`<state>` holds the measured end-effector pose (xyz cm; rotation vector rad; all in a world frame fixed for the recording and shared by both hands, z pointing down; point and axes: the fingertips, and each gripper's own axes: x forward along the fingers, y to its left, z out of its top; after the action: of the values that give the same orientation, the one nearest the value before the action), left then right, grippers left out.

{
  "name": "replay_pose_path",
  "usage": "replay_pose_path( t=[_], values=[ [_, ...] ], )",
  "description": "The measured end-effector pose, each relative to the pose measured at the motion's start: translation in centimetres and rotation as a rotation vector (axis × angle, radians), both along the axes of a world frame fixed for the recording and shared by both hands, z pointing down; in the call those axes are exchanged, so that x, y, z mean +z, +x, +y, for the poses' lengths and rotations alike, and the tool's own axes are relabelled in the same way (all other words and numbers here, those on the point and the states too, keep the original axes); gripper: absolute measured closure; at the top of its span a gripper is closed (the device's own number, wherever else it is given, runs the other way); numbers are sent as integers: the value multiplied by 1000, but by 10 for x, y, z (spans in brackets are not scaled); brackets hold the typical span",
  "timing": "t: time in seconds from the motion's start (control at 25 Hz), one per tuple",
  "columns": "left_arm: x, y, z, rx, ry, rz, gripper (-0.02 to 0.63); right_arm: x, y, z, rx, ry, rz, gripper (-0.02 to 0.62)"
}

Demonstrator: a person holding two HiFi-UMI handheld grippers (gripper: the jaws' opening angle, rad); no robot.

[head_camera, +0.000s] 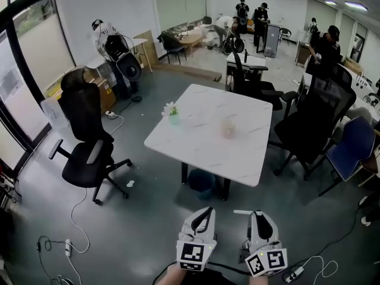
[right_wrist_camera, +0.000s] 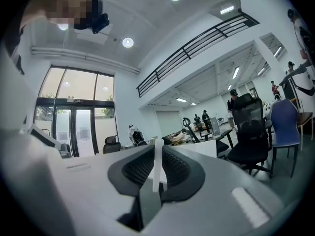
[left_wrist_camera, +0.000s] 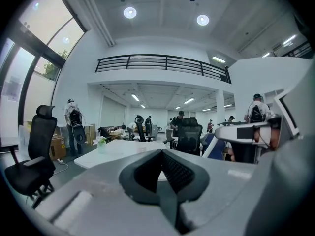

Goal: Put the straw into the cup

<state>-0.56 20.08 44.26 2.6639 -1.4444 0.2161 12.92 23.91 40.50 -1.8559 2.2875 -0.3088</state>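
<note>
A translucent pinkish cup (head_camera: 228, 127) stands on the white table (head_camera: 202, 153), right of its middle and well ahead of both grippers. Low in the head view, my right gripper (head_camera: 258, 214) is shut on a thin white straw (head_camera: 242, 212) that sticks out to its left. In the right gripper view the straw (right_wrist_camera: 157, 163) stands upright between the dark pads (right_wrist_camera: 179, 171). Beside it, my left gripper (head_camera: 208, 209) has its jaws together with nothing between them, as the left gripper view (left_wrist_camera: 162, 152) shows. Both point towards the table (left_wrist_camera: 113, 154).
A small vase of flowers (head_camera: 172, 114) stands on the table's left side. A blue bin (head_camera: 202, 181) sits under the table. Black office chairs stand left (head_camera: 86, 141) and right (head_camera: 314, 123). Cables (head_camera: 71, 242) lie on the floor. People work at the back.
</note>
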Motion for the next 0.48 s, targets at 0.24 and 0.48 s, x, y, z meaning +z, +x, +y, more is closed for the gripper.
replay_pose_path(
  t=[0.24,0.48],
  values=[
    [27,-8,-67,-24,-55,-19,604,32,-7,-67,-22,-71,-12,546],
    [37,2,-150,-8,-102,-28,604,33,-11,-157,-41,-101,-7,546]
  ],
)
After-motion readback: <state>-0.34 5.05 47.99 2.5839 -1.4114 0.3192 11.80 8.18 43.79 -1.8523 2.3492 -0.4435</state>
